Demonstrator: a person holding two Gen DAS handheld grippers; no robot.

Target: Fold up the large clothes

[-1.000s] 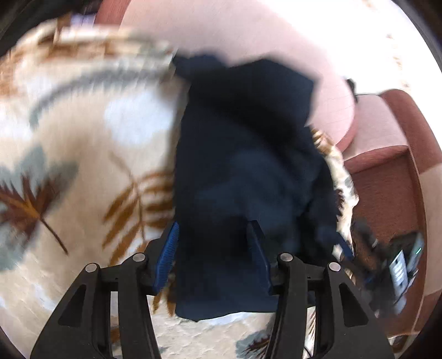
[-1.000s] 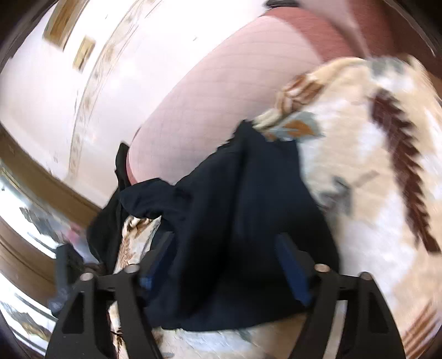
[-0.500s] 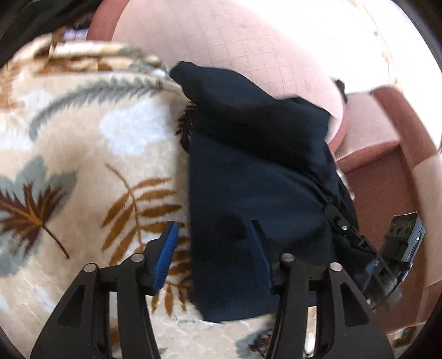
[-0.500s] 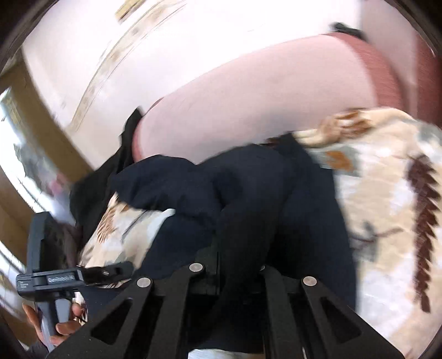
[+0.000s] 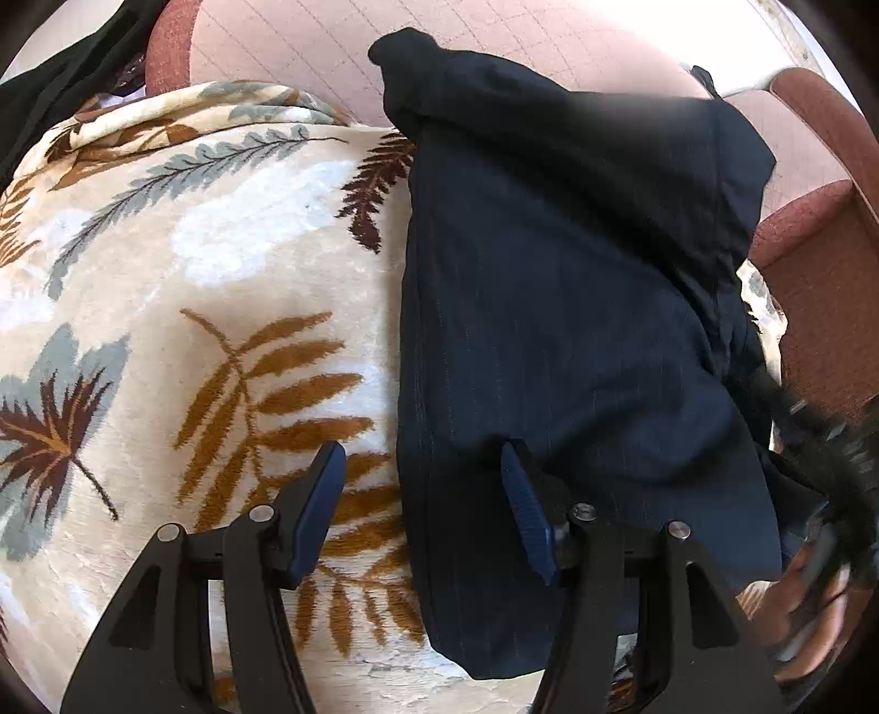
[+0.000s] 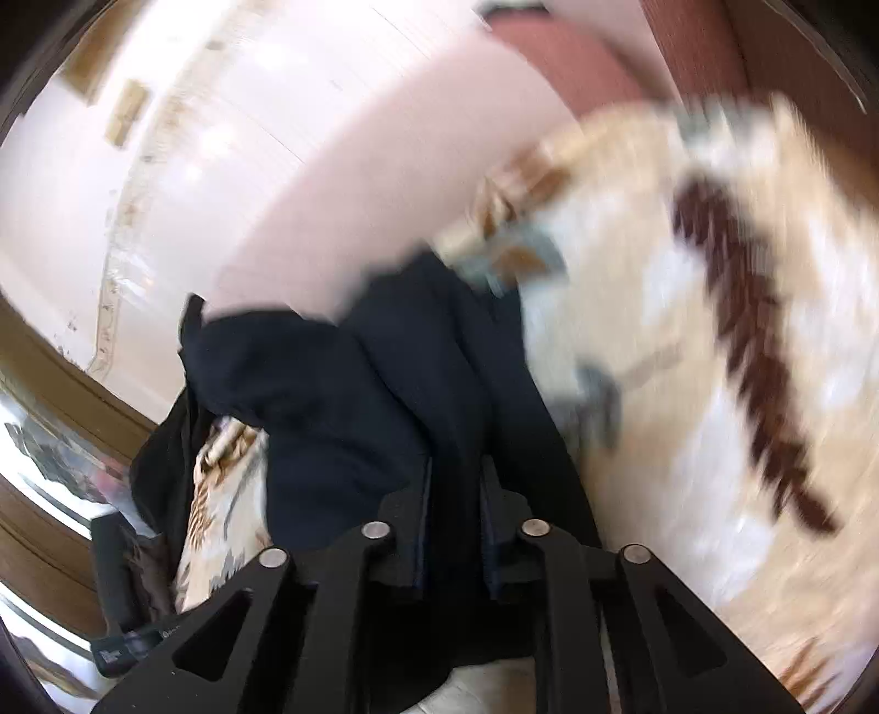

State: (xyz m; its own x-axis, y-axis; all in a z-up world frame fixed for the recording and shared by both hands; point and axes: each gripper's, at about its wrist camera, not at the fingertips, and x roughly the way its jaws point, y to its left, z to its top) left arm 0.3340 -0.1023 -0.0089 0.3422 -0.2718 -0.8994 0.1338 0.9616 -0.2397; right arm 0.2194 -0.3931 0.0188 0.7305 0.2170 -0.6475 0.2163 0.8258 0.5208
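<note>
A navy garment (image 5: 549, 274) lies folded lengthwise on a cream leaf-patterned blanket (image 5: 192, 274). Its top end is bunched against the pink sofa back. My left gripper (image 5: 418, 447) stands open over the garment's left edge: the right finger is over cloth, the left over blanket, neither pressing. In the right wrist view my right gripper (image 6: 456, 464) has a raised ridge of the navy garment (image 6: 340, 395) filling the narrow gap between its pads; its jaws are opening. That view is blurred by motion.
The pink quilted sofa back (image 5: 329, 44) rises behind the blanket. A reddish armrest (image 5: 813, 263) stands at the right. A hand (image 5: 807, 604) with a blurred black gripper body shows at lower right. Black cloth (image 5: 66, 77) hangs at upper left.
My right gripper closed on a fold of the garment and pulled it up into a ridge. The left gripper slid left, so its left finger now stands over bare blanket.
</note>
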